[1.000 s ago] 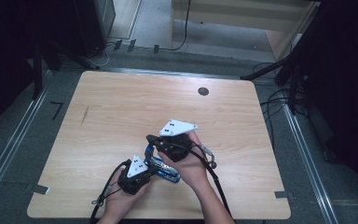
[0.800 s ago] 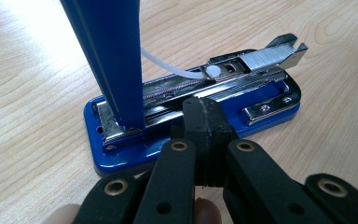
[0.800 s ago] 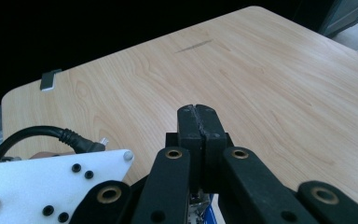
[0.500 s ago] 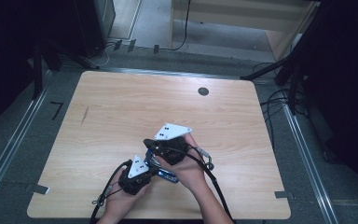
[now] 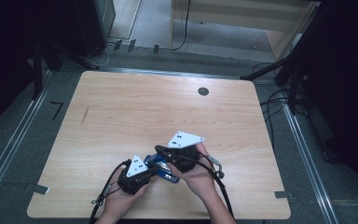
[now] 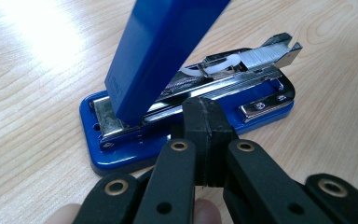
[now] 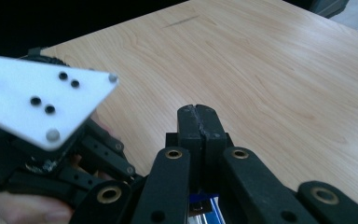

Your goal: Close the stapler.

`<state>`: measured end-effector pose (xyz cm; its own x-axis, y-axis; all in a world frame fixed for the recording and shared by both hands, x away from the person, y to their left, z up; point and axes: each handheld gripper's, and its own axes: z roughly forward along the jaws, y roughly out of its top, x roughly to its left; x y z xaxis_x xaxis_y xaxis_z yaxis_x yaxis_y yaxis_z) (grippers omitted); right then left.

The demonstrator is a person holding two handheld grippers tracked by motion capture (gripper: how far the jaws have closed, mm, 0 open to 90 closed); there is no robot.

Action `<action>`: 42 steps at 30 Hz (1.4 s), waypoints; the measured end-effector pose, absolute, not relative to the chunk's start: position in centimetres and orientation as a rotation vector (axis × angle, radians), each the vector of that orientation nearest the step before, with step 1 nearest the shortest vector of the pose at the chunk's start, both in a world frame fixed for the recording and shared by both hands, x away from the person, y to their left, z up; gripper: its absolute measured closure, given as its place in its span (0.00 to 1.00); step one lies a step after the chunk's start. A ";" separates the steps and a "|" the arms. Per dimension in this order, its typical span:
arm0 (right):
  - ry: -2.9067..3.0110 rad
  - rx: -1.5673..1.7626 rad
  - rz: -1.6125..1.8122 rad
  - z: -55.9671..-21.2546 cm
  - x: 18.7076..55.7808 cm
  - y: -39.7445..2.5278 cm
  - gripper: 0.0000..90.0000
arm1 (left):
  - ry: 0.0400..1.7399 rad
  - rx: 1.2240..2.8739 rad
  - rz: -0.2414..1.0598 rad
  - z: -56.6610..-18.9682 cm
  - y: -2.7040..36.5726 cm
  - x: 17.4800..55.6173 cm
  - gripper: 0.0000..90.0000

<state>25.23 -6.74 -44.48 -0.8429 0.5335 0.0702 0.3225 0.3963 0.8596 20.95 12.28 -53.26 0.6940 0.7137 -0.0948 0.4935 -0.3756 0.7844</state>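
In the high view the blue stapler point(image 5: 164, 171) is largely hidden between the two tools and the hands, at the near middle of the worktop point(image 5: 135, 116); only a strip of blue is made out there. The left tool point(image 5: 153, 171) is seen at the lower left of the pair, the right tool point(image 5: 161, 150) just beside it, and their grey three-cornered plates cover much of what lies beneath.

In the left gripper view the stapler point(image 6: 186, 98) is shown lying on the worktop point(image 6: 37, 70) with its blue top arm swung up and cut off by the upper edge — the metal staple channel below it is exposed, with a white looped part lying on it. The left tool point(image 6: 209, 121) is seen with its jaws pressed together and nothing between them; its tip stands against the near side of the stapler's base, though actual contact cannot be confirmed.

In the right gripper view the right tool point(image 7: 198, 122) is likewise seen with jaws closed flat on each other. A small patch of blue and metal is glimpsed beneath the jaws at the bottom edge — whether anything is gripped cannot be told. The left tool point(image 7: 51, 154) and its plate are partly cut off at the left.
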 end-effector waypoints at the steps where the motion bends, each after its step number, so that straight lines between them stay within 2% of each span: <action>1: 2.436 0.765 1.424 -44.6 25.2 -6.9 1.00 | 0.921 2.055 0.328 -53.3 12.3 20.9 1.00; 23: 2.377 0.914 1.431 -48.6 23.2 -11.3 1.00 | 0.885 2.077 0.310 -53.3 12.2 20.7 1.00; 42: 2.407 0.915 1.389 -50.5 21.7 -11.7 1.00 | 0.881 2.092 0.310 -53.3 12.1 20.7 1.00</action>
